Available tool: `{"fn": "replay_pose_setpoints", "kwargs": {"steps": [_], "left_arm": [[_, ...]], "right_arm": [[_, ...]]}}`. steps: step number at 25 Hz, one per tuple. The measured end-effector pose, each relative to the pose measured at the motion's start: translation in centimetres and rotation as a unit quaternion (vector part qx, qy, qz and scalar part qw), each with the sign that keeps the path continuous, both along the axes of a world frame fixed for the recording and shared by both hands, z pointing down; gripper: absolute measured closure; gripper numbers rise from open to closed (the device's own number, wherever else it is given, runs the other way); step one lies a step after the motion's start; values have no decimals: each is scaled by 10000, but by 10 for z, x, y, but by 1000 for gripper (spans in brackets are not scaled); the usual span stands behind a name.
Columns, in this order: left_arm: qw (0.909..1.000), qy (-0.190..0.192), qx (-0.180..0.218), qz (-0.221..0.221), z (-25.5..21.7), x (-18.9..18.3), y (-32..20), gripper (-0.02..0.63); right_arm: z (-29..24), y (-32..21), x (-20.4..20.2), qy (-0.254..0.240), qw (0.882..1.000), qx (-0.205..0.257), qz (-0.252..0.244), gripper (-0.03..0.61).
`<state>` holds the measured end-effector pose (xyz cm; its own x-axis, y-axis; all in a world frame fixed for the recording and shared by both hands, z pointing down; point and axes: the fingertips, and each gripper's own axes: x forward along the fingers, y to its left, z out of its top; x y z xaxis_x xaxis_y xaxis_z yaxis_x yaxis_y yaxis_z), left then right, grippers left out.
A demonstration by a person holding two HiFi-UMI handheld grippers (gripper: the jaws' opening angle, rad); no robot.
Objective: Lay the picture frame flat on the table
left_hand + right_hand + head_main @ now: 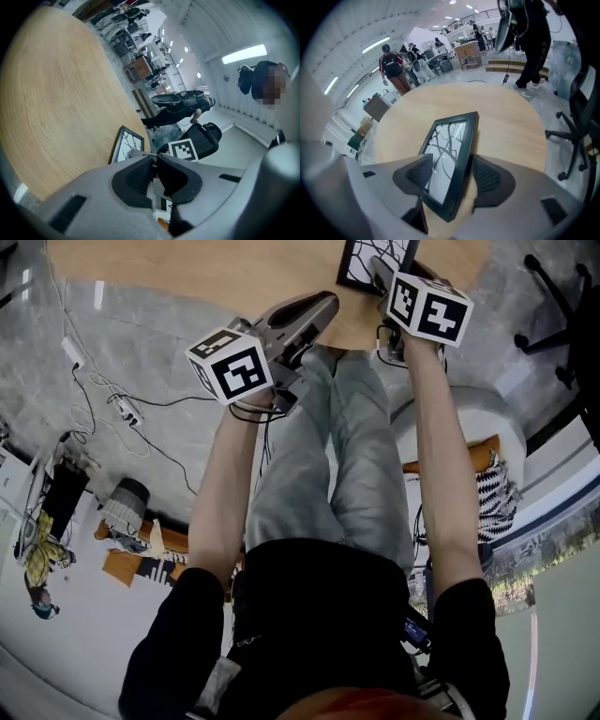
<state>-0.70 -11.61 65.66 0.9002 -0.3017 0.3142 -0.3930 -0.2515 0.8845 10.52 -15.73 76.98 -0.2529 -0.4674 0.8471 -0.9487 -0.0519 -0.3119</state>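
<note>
Two grippers out over a pale wooden table (pixel 187 268), one in each hand. Straddles a black frame (pixel 451 154) with the right gripper (pixel 452 165): jaws wide apart, one on each side, pads not pressing. Shows the frame lying face up on the tabletop near the edge, apparently flat, glass with dark curving lines uppermost. Holds the left gripper (pixel 154 158) well to the left of it, above the table's rim, jaws narrow, tips all but touching, nothing between. Takes in grey trousers (pixel 328 456) and bare forearms from above, white cables (pixel 89 381) on the grey floor, a black chair (pixel 569 136) beside the table, and people standing in the hall behind.
</note>
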Motion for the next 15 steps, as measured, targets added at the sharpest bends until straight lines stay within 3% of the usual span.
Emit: {"fn": "replay_pose_setpoints", "kwargs": {"steps": [2,4,7,8,10,15], "left_arm": [[9999,-65,61,-110,-5,4,4,581],[9972,-537,322,-414,-6,0,3,590],[9787,-1605,948,-861,-15,-18,-4,601],[9727,-1785,1121,-968,-24,-23,-7,603],[9640,-1932,1401,-1170,-50,-30,-13,603],[9359,-2301,2199,-1511,-141,-30,-35,603]], "right_arm": [[-9,2,11,276,9995,98,109,344],[-16,6,20,306,9991,226,207,344],[-43,10,29,161,9976,557,384,355],[-58,11,32,107,9960,738,497,414],[-95,12,34,-99,9909,1160,681,549],[-213,17,15,-859,9688,2245,608,560]]}}
